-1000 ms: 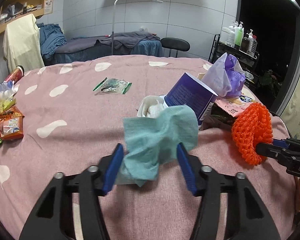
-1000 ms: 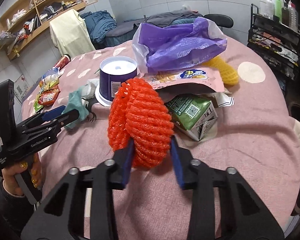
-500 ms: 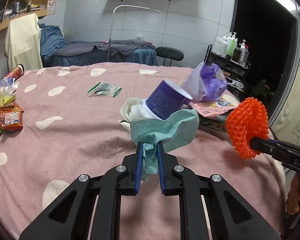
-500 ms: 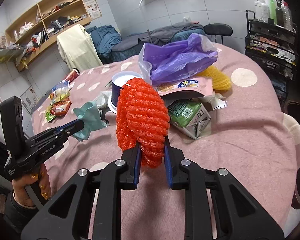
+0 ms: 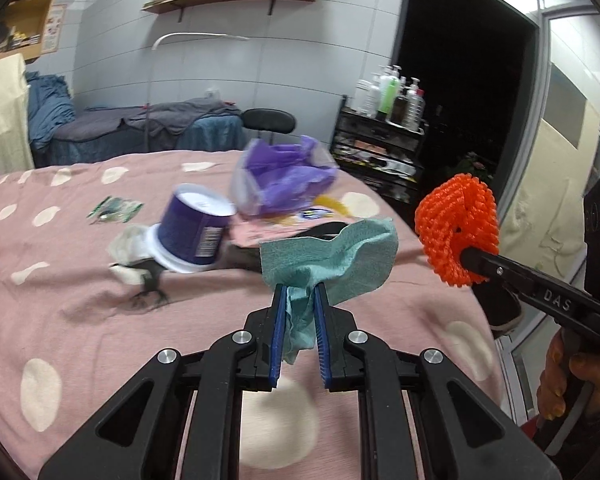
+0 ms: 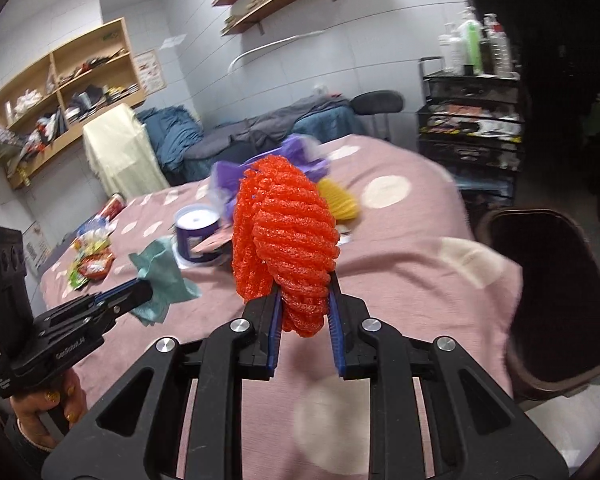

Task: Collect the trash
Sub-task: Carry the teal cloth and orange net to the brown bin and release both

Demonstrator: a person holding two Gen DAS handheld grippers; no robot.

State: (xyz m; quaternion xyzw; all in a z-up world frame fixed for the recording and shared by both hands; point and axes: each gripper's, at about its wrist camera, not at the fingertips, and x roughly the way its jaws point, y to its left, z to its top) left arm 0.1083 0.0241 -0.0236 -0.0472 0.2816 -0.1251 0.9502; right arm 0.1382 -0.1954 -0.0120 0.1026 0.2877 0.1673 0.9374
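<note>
Grippers both loaded, held above the pink spotted tablecloth [image 5: 80,320].

Left gripper [image 5: 299,300]: jaws have just been closing and are now nearly together, blue pads pinching the lower part of a crumpled teal wipe [image 5: 332,256]; the wipe fans out above the pads, clear of the cloth. Right gripper [image 6: 305,300]: jaws have just been closing too, narrow gap, clamped on the bottom of an orange foam fruit net [image 6: 286,248], which stands upright over the pads. Each tool shows in the other's view, side by side and apart. On the cloth behind: purple tub [image 5: 196,232] tipped on its side with white tissue [image 5: 128,246] just beside it, purple plastic bag [image 5: 284,184], yellow foam net [image 6: 338,200], snack wrappers [image 6: 90,264] at the far left edge. Dark bin [image 6: 556,304] sits past the table's right edge, its opening in shadow.
</note>
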